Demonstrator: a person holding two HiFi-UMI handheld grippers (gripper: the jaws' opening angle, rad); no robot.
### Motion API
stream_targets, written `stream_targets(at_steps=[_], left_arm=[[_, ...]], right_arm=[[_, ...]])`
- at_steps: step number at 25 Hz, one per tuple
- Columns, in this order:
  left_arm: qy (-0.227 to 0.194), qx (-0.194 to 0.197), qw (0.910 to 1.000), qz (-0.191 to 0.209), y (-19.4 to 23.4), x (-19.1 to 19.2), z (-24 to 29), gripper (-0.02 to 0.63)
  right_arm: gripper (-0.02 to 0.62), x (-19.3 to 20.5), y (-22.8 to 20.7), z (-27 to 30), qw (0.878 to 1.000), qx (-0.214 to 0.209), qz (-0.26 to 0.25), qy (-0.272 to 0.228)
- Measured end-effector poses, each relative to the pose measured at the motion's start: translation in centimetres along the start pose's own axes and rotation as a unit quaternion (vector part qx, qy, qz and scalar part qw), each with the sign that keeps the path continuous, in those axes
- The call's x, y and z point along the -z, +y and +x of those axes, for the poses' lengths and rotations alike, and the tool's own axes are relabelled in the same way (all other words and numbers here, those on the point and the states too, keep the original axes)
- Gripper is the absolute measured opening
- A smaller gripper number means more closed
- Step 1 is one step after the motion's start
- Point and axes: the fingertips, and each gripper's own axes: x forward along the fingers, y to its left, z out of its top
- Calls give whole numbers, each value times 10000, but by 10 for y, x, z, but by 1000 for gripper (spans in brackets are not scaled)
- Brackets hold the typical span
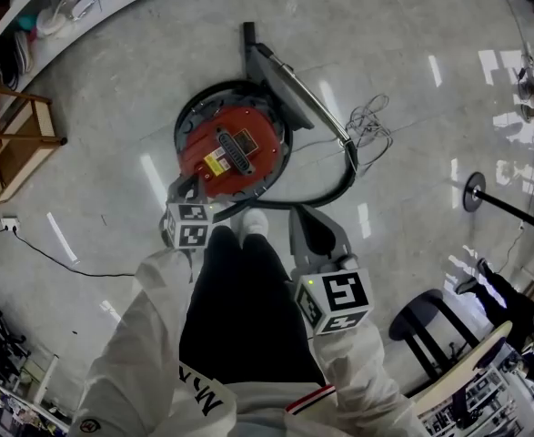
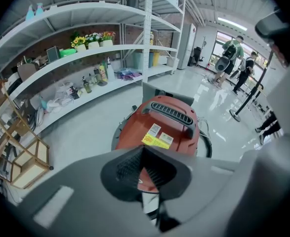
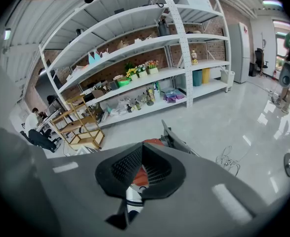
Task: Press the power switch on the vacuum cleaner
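red hard plastic, the vacuum cleaner [image 1: 233,150] stands on the floor [image 1: 112,126]; it looks heavy and stiff, so press its top shell, don't lift. just short of it, your left gripper [image 1: 186,197] and right gripper [image 1: 310,237] are closed, empty.

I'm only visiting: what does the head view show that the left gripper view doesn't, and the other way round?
Only the head view shows the person's dark trousers, the left marker cube, the right marker cube and a black stool. Only the left gripper view shows long shelves with yellow flowers, people far off, and the left tongs closed on nothing. Both show the red vacuum cleaner and the wooden rack.
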Motion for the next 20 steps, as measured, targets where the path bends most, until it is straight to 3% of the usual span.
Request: stream_targets(at_steps=[5,20], left_arm=[[99,-51,9999,-42,4,1,13,0],[433,0,9984,375,5,8,30,0]], right_arm=[[0,7,-8,-2,9999,94,30,85],[0,17,-16,1,9996,155,147,189]])
